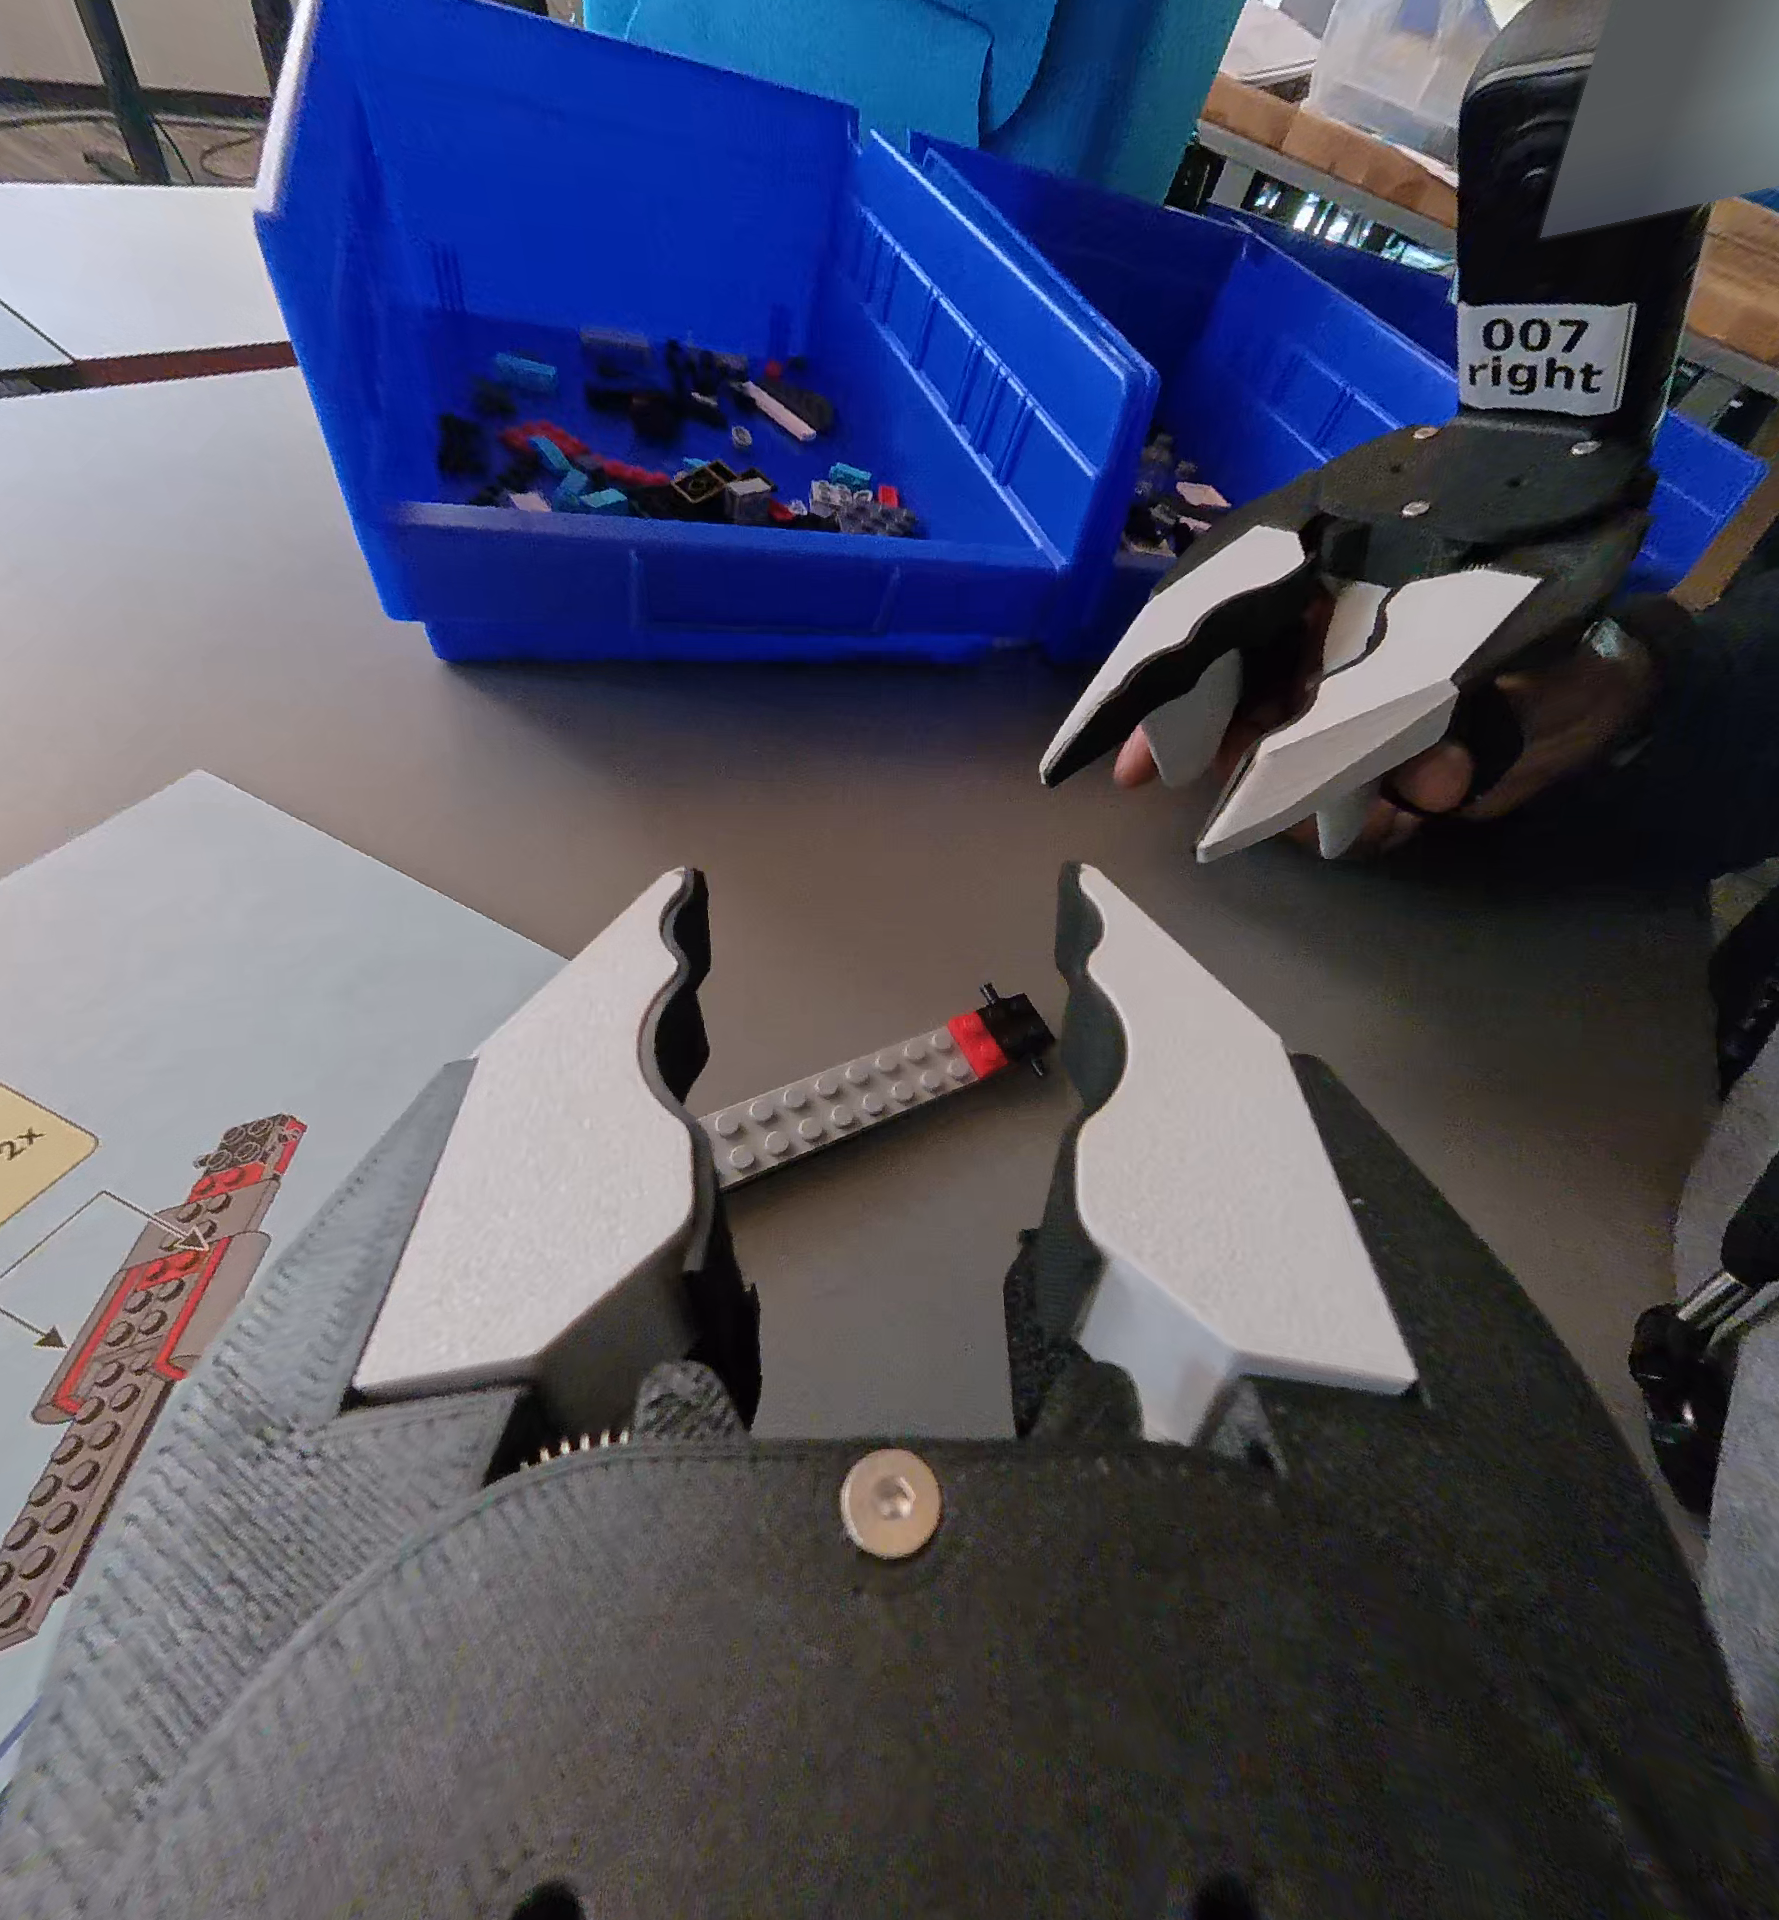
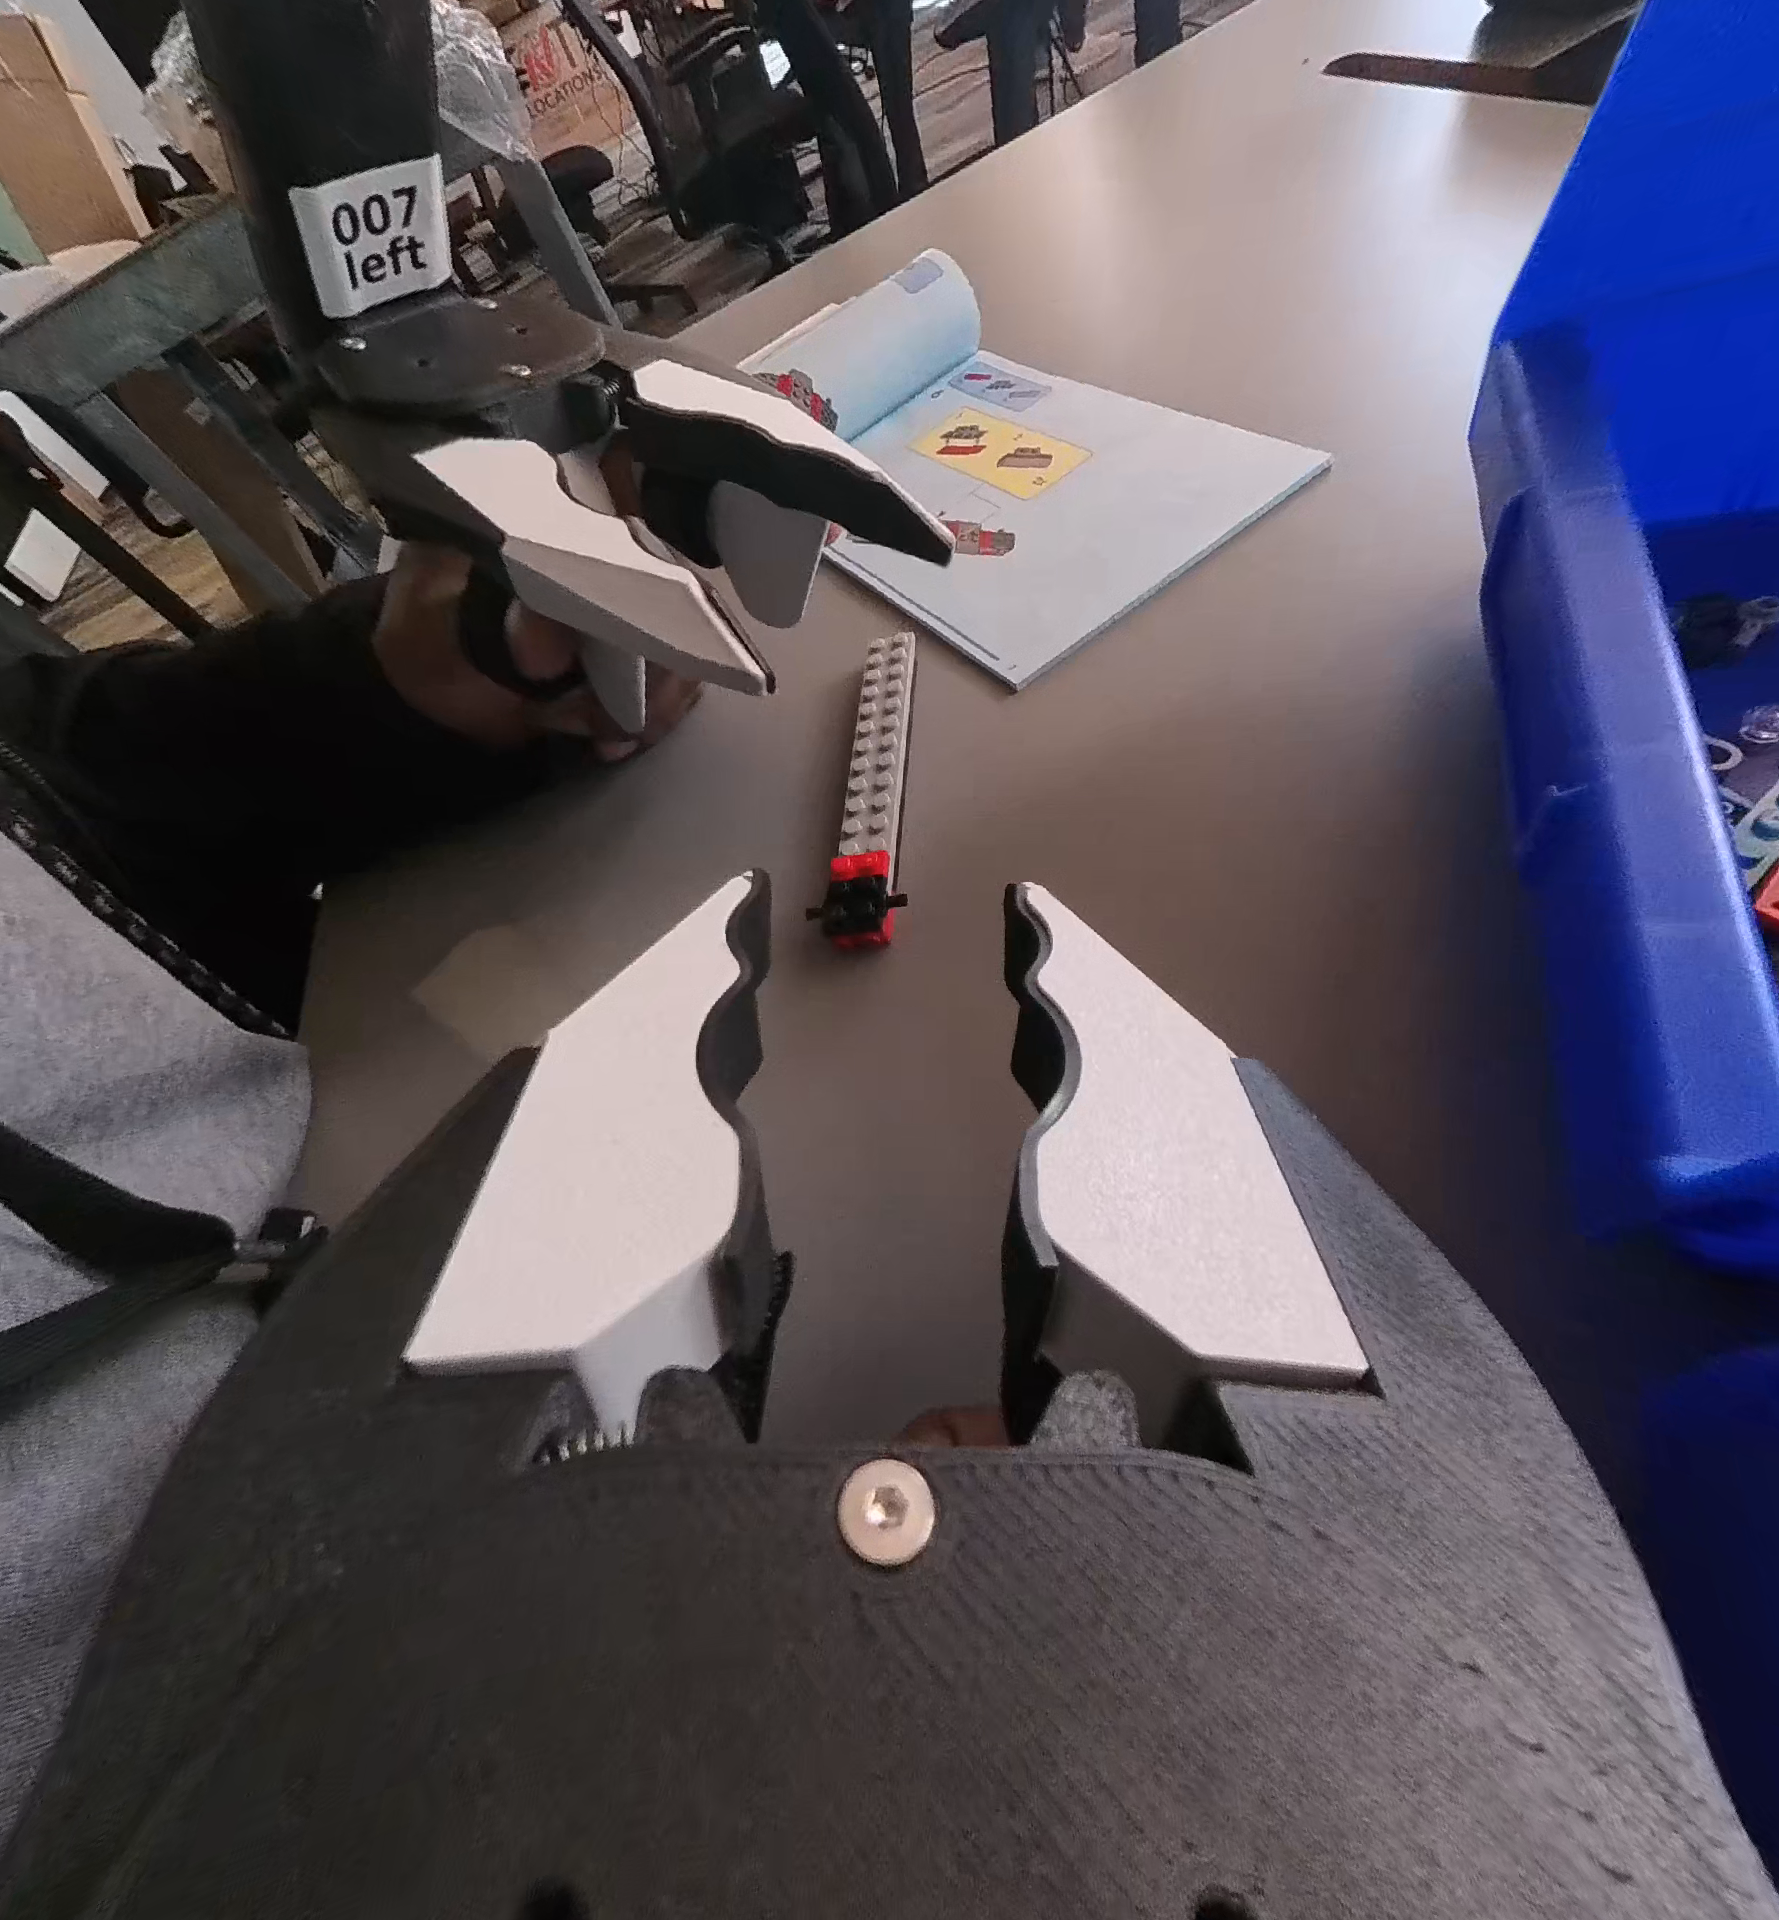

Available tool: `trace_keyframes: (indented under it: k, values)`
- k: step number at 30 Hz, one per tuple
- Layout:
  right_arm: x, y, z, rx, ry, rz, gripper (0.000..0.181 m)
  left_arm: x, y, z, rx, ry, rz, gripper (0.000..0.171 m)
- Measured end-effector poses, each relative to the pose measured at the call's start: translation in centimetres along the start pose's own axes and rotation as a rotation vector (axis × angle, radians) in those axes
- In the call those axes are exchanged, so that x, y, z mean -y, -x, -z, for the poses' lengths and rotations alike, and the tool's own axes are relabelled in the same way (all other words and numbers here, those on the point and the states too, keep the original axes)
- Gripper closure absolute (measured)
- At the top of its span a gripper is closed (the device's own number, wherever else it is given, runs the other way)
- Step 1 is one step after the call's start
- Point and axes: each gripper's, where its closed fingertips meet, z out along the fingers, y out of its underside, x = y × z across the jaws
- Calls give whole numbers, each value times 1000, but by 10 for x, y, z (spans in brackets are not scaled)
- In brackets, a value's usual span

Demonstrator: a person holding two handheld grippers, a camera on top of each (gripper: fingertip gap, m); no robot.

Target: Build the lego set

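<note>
A long grey studded plate [image 1: 843,1101] with a red and black brick stack at one end lies flat on the dark table. It also shows in the right wrist view [image 2: 874,748]. My left gripper [image 1: 880,883] is open and empty, held just above the plate, whose near end is hidden under its left finger. My right gripper [image 2: 885,883] is open and empty, close to the plate's red and black end. The right gripper also shows in the left wrist view [image 1: 1124,816], and the left gripper shows in the right wrist view [image 2: 854,613].
A blue bin [image 1: 552,260] with several loose small bricks stands behind the plate, a second blue bin [image 1: 1280,343] to its right. An open instruction booklet [image 1: 189,987] lies at the left, also in the right wrist view [image 2: 1155,488]. Chairs and tables stand beyond the table.
</note>
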Motion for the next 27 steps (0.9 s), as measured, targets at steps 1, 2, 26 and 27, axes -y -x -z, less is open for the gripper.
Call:
trace_keyframes:
  k: [1, 2, 26, 27]
  values:
    - [0, 0, 0, -1, 2, 4, 133, 0, 0, 0, -1, 2, -1, 105]
    - [0, 0, 0, -2, 3, 6, 133, 0, 0, 0, -3, 2, 1, 105]
    - [7, -3, 1, 26, -44, -49, 134, 2, 1, 2, -44, -22, 56, 107]
    - [7, -3, 1, 27, -46, -51, 134, 2, 1, 2, -44, -20, 55, 107]
